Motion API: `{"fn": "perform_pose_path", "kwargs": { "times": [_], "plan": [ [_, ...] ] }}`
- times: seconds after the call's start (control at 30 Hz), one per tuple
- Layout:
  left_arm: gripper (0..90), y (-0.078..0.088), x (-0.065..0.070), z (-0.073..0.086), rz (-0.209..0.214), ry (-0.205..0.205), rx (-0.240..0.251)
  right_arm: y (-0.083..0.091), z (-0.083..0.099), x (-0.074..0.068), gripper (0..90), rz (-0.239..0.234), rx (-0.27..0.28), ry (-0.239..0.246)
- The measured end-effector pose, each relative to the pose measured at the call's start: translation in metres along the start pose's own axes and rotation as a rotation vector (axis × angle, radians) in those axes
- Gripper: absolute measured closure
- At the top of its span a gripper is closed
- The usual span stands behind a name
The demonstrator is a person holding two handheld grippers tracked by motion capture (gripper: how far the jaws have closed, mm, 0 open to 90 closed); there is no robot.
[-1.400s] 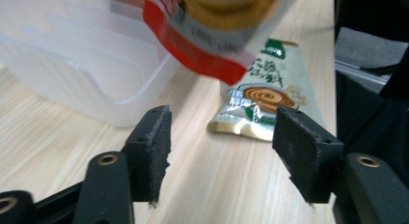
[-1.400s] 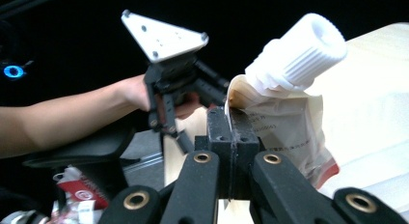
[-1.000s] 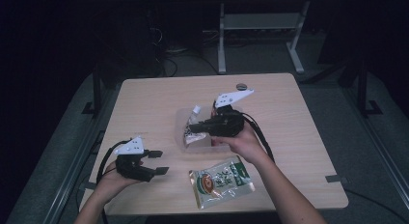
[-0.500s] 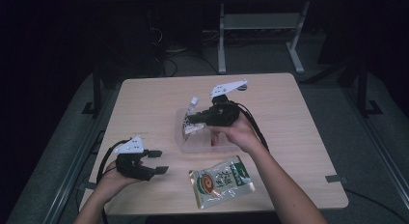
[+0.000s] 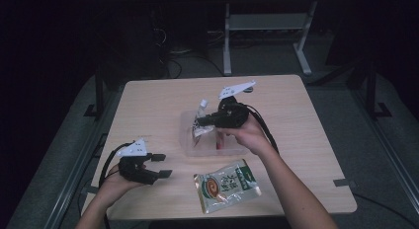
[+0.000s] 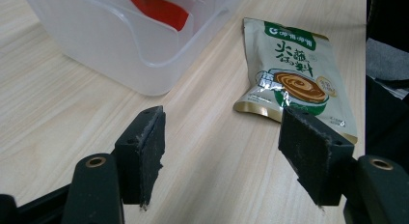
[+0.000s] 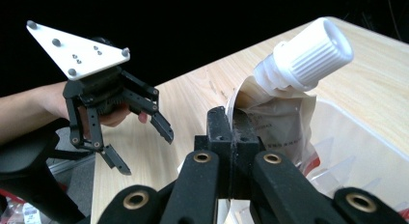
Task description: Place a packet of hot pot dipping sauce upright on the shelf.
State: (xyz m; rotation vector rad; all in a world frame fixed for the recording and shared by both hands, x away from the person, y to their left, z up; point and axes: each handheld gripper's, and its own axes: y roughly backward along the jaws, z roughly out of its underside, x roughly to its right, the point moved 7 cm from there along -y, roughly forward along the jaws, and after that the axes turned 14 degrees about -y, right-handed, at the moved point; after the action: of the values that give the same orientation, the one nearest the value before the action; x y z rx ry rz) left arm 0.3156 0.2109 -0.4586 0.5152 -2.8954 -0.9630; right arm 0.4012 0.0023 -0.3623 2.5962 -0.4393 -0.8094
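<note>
Light wood-grain table (image 5: 316, 125), bare toward far left; dark room beyond, metal stand on grey floor. Right gripper (image 5: 203, 121) clamped on spouted pouch (image 7: 284, 108), white cap up, over clear plastic bin (image 5: 190, 140) mid-table. Left gripper (image 5: 160, 166) near left, jaws wide, holding nothing. Green sauce packet (image 5: 226, 185) flat near bin.

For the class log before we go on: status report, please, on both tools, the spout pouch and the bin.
Right tool shut on spout pouch, held over clear bin. Left tool open, holding nothing, near green sachet. Nothing in the way.
</note>
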Motion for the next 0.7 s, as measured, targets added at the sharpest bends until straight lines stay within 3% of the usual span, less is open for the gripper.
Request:
{"fn": "perform_pose_path", "kwargs": {
  "times": [0.23,0.43,0.6,0.7],
  "plan": [
    [32.5,-0.001,0.000,0.002,0.004,0.006,-0.012,-0.012,0.007,0.012,89.7,0.021,-0.037,-0.030],
    [31.9,-0.003,0.000,0.003,0.006,0.005,-0.022,-0.019,0.010,0.020,86.7,0.042,-0.025,-0.052],
    [32.0,-0.004,0.001,0.004,0.010,0.005,-0.023,-0.015,0.006,0.021,85.3,0.035,0.009,-0.050],
    [31.2,-0.004,0.001,0.004,0.011,0.011,-0.025,-0.006,0.005,0.017,76.1,0.026,0.024,-0.048]
  ]
}}
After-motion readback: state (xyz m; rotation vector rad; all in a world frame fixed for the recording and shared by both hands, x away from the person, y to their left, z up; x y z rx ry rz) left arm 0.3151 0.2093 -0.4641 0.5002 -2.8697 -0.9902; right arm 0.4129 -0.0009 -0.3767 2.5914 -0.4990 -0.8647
